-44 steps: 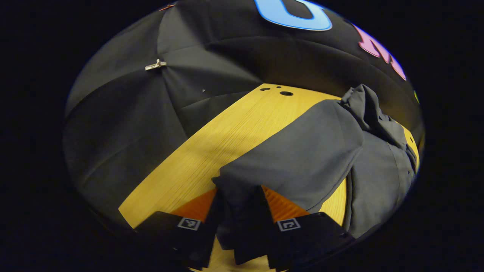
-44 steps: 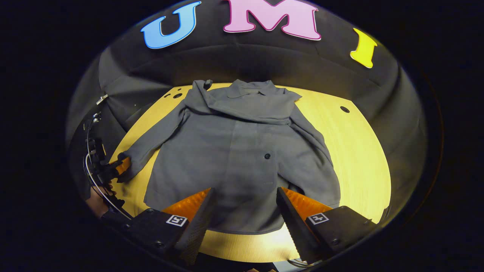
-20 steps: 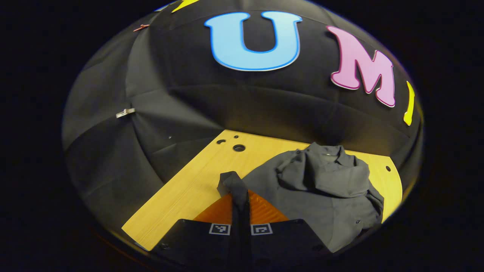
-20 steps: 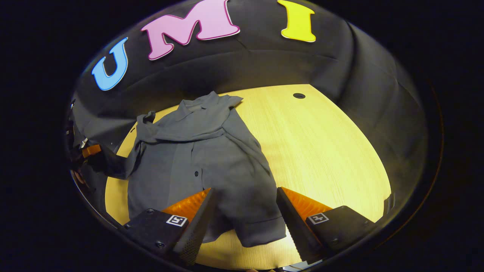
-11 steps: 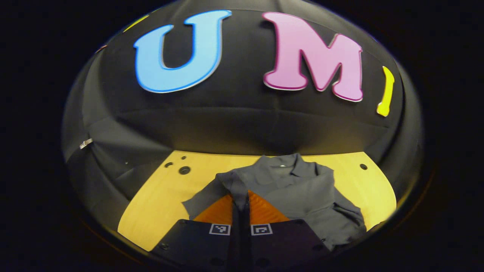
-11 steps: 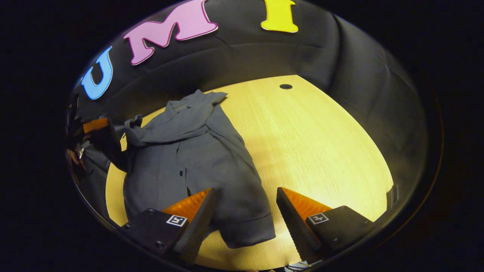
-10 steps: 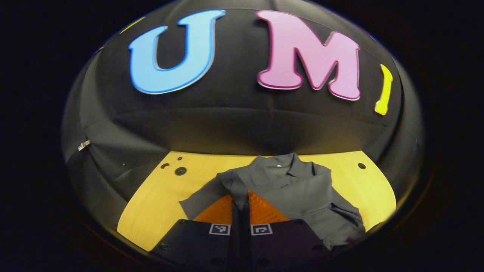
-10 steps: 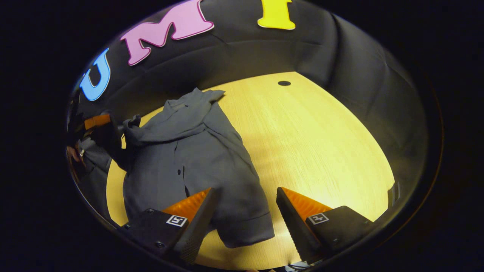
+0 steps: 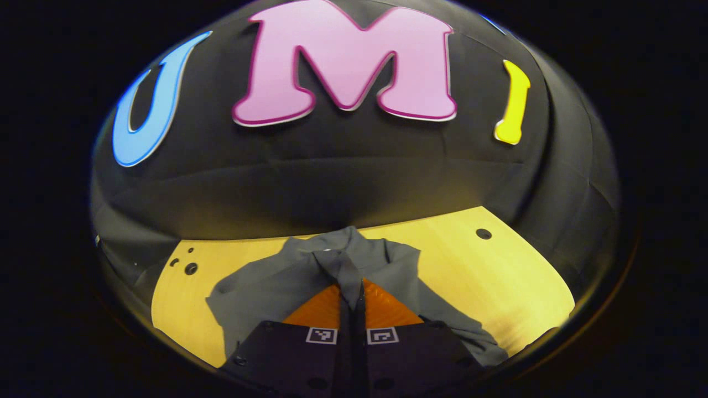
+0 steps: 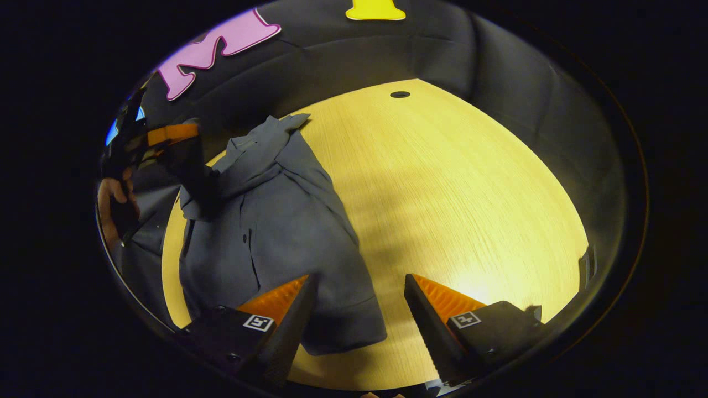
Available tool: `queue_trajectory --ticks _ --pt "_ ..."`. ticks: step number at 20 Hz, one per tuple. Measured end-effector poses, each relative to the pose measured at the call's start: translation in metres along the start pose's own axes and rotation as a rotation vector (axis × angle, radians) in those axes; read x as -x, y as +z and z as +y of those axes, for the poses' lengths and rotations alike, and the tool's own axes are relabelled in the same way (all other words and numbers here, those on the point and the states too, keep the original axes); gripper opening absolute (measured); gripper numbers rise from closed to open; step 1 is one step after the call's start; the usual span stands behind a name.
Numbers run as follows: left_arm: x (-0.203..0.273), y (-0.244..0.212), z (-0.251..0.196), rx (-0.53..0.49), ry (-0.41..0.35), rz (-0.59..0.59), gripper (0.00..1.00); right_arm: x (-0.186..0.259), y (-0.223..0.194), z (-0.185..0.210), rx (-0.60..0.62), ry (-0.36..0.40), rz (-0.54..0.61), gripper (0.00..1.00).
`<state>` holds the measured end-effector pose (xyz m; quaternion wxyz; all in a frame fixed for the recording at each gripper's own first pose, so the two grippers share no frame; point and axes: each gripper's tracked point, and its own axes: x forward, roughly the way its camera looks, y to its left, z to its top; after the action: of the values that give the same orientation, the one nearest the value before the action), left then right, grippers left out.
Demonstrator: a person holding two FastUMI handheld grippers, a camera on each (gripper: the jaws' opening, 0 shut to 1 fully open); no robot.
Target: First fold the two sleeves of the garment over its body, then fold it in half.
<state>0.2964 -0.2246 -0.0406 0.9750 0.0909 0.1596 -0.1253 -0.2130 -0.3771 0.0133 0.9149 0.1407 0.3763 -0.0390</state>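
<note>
Garment (image 10: 276,221) lies on counter (image 10: 453,182); left claw (image 9: 352,293) pinches one sleeve (image 9: 340,271) mid-fold over body, right claw (image 10: 357,309) wide, idle; 2nd sleeve & half-fold prob. left.

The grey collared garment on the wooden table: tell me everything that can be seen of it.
The grey collared garment is a thin woven shirt or jacket with dark buttons down its front. It lies front up on the yellow wooden table, collar toward the booth wall, hem nearest the open right gripper. Its right sleeve lies down along its side. The left gripper is shut on the left sleeve's cuff, lifted over the body.
</note>
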Motion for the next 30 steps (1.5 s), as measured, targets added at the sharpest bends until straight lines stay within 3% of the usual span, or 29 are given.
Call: queue_trajectory --ticks 8,14,15,16,20,21,23,26,30 --pt "-0.043 -0.024 -0.063 -0.016 -0.043 0.094 0.07 -0.008 -0.007 -0.016 0.006 -0.007 0.037 0.99" --pt "-0.046 -0.023 -0.081 -0.041 -0.106 0.09 0.18 -0.01 -0.008 -0.018 -0.026 -0.012 0.052 0.99" --pt "-0.043 -0.021 -0.084 -0.037 -0.124 0.085 0.27 -0.01 -0.008 -0.02 -0.031 -0.018 0.052 0.99" --pt "-0.04 -0.02 -0.084 -0.037 -0.135 0.083 0.44 -0.01 -0.007 -0.02 -0.035 -0.024 0.049 0.99" --pt "-0.015 -0.024 -0.073 0.032 -0.171 0.084 0.67 -0.008 -0.007 -0.017 -0.039 -0.018 0.057 0.99" --pt "-0.005 -0.027 -0.065 0.059 -0.165 0.086 0.82 -0.008 -0.008 -0.016 -0.036 -0.014 0.059 0.99" --pt "0.015 -0.04 -0.043 0.114 -0.152 0.098 0.96 -0.006 -0.011 -0.01 -0.021 0.005 0.066 0.99" --pt "0.053 -0.074 -0.005 0.163 -0.124 0.125 0.96 -0.001 -0.015 0.005 0.022 0.037 0.084 0.99" --pt "0.119 -0.151 0.052 0.128 -0.068 0.23 0.96 -0.008 -0.029 0.018 0.051 0.069 0.142 0.99"
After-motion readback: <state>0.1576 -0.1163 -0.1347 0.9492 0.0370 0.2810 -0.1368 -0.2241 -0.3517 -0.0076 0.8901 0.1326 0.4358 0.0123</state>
